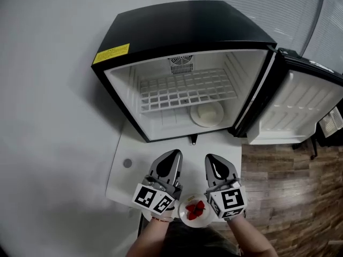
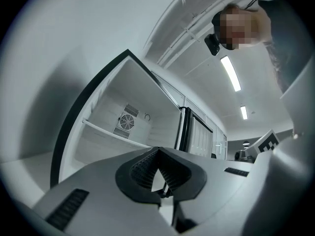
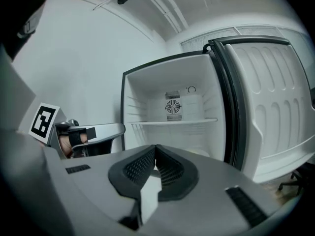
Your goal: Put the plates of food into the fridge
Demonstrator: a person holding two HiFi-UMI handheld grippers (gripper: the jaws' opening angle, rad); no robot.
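A small white plate with red food (image 1: 194, 210) sits at the near edge of the white table (image 1: 126, 181), between the marker cubes of my two grippers and behind their tips. The left gripper (image 1: 174, 153) and the right gripper (image 1: 211, 157) hang side by side above the table. Both point at the open black fridge (image 1: 177, 20). Another white plate (image 1: 206, 114) lies on the fridge floor under the wire shelf (image 1: 185, 90). In the left gripper view the jaws (image 2: 157, 154) meet with nothing held. The right gripper (image 3: 155, 149) is also shut and empty.
The fridge door (image 1: 300, 106) stands swung open to the right, over the wood floor (image 1: 289, 197). A grey wall is on the left. In the right gripper view the left gripper (image 3: 93, 132) shows beside the fridge opening (image 3: 172, 102).
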